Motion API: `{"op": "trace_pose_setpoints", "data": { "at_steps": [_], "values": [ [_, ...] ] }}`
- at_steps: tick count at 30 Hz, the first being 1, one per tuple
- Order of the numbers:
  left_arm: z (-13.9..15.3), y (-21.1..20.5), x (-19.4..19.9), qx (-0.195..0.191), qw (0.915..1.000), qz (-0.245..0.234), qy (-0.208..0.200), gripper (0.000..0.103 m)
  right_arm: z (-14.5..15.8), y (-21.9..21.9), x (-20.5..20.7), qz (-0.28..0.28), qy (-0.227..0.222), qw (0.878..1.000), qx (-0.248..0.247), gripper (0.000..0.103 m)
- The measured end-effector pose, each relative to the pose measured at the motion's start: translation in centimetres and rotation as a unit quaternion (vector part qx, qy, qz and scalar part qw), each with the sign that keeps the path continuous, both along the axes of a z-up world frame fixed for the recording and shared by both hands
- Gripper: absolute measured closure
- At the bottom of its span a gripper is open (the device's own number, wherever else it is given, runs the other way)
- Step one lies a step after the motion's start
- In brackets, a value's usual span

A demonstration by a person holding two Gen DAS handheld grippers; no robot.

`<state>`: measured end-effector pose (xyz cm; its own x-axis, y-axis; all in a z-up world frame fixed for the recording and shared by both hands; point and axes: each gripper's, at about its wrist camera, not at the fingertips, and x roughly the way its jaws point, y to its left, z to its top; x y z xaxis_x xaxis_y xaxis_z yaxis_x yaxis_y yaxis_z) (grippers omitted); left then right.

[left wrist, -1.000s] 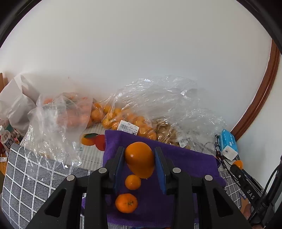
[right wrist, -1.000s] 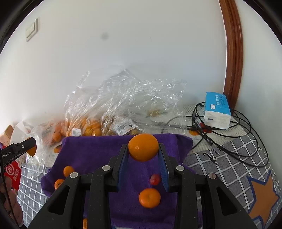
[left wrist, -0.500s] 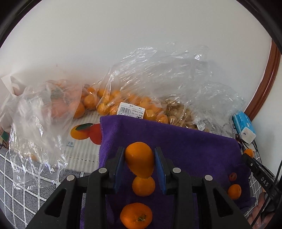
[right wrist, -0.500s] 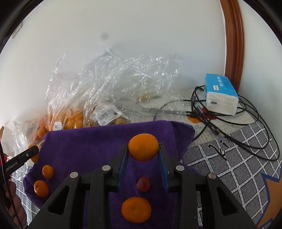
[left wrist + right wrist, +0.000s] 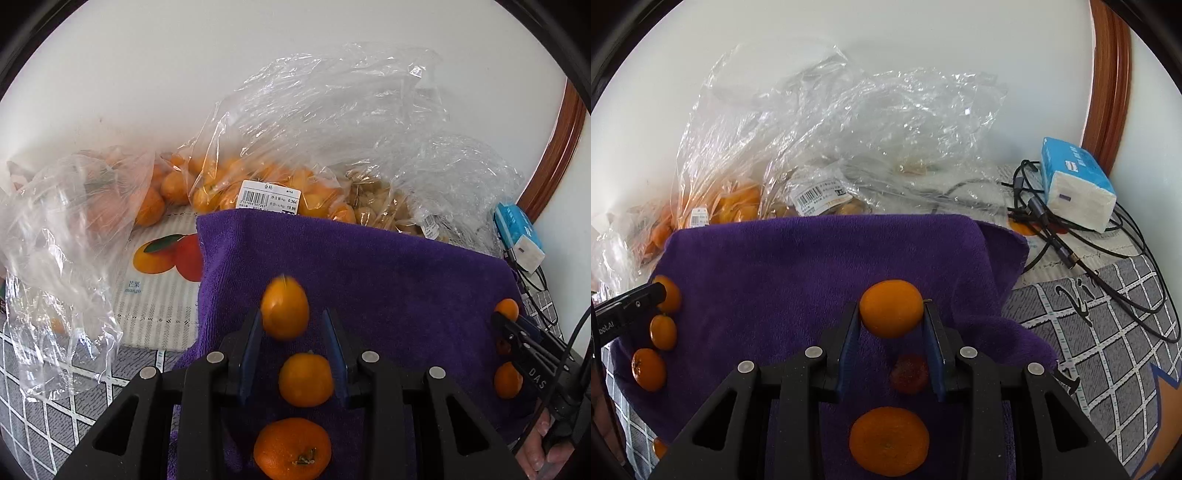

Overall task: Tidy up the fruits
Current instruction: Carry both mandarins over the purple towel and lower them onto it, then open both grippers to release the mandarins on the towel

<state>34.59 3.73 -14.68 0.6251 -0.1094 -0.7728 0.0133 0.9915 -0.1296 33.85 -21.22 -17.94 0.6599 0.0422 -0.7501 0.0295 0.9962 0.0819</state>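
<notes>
The left gripper [image 5: 291, 334] jaws clamp an oval orange kumquat [image 5: 284, 307] above the fuzzy purple towel [image 5: 388, 280]; the right gripper [image 5: 891, 334] jaws clamp a round orange mandarin [image 5: 891, 308] over that towel, where loose mandarins [image 5: 888, 440] lie.

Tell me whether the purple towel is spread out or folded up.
Spread out. The purple towel lies flat over the table, its back edge and right corner showing, with loose oranges resting on it.
</notes>
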Motion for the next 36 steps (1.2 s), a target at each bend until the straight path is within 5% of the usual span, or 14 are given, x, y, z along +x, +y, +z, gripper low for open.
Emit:
{"op": "trace_pose_setpoints", "data": {
  "at_steps": [17,20,28,36],
  "values": [
    [-0.3,-0.6,0.3,0.010,0.9998,-0.009,0.017,0.071,-0.9,0.3,0.5,0.001,0.031,0.999,-0.012,0.069],
    [0.2,-0.5,0.2,0.010,0.9998,-0.011,0.016,0.071,-0.9,0.3,0.5,0.005,0.034,0.999,-0.007,0.062],
    [4.0,-0.3,-1.4,0.016,0.9996,-0.008,-0.022,0.060,2.5,1.9,-2.7,0.041,0.001,0.999,-0.005,0.034],
    [9.8,-0.8,-6.8,0.009,0.9957,-0.017,-0.091,0.042,6.7,2.9,-9.2,0.037,-0.044,0.998,-0.034,0.032]
  ]
}}
